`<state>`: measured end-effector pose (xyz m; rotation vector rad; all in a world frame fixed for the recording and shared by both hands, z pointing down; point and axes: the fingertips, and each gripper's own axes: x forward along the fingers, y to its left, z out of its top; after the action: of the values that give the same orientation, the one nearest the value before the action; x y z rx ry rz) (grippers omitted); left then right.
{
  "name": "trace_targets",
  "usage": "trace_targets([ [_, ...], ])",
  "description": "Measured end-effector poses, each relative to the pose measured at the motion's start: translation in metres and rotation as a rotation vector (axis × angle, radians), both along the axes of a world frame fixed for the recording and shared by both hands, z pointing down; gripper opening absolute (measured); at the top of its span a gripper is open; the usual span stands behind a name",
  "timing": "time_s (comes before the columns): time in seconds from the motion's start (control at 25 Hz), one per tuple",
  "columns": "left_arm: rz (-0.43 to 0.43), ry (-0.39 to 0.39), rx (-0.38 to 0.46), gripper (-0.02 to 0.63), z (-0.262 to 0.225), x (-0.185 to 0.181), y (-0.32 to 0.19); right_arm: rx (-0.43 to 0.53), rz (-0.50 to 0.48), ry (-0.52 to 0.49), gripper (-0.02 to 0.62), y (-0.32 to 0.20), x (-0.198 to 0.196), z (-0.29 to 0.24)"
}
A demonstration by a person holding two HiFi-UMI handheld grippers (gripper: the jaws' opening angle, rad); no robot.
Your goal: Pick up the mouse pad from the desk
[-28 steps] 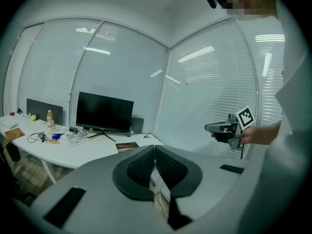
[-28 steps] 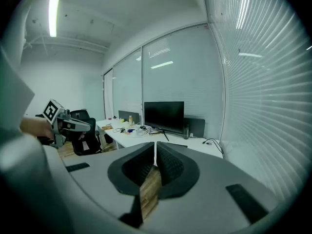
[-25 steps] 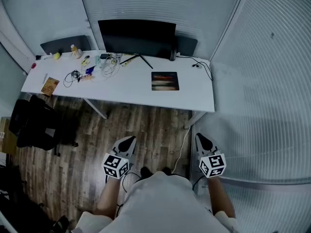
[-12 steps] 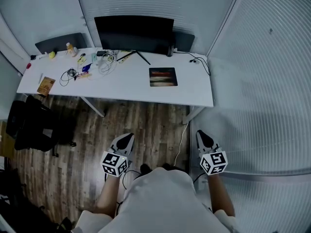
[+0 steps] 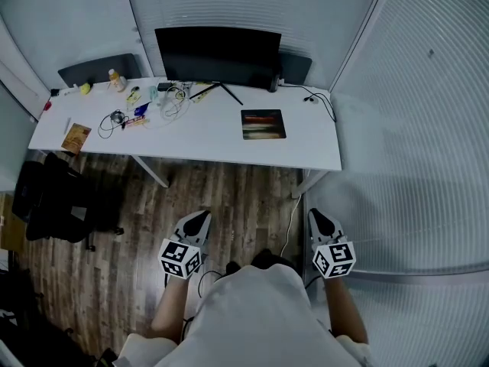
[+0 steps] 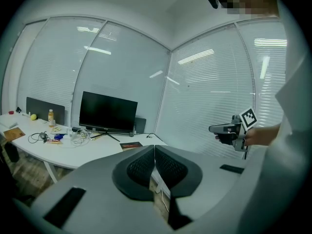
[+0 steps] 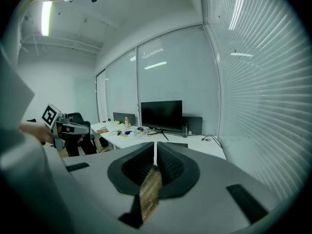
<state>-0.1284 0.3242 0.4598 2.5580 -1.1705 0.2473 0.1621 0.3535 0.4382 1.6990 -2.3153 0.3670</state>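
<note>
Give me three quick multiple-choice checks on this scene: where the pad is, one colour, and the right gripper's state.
1. Where is the pad?
A. on a shelf
B. flat on the desk, in front of the monitor
C. held in a gripper

2. What colour is the desk top?
A. white
B. black
C. wood brown

3. How is the right gripper?
A. open
B. shut on the pad
C. shut and empty

Answers:
1 B: the head view shows the pad lying on the desk below the monitor's right half, far from both grippers.
2 A: the desk top is plain white against the brown floorboards.
3 C: in the right gripper view the jaws meet with nothing between them.
</note>
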Motion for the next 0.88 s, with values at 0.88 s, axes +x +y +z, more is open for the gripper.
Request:
trace_targets([
  [0.88,-0.071,-0.048,-0.005,0.018,0.002,0.038,-0.103,-0.004,-0.173,-0.048,0.038,-0.148,0.011,0.013],
])
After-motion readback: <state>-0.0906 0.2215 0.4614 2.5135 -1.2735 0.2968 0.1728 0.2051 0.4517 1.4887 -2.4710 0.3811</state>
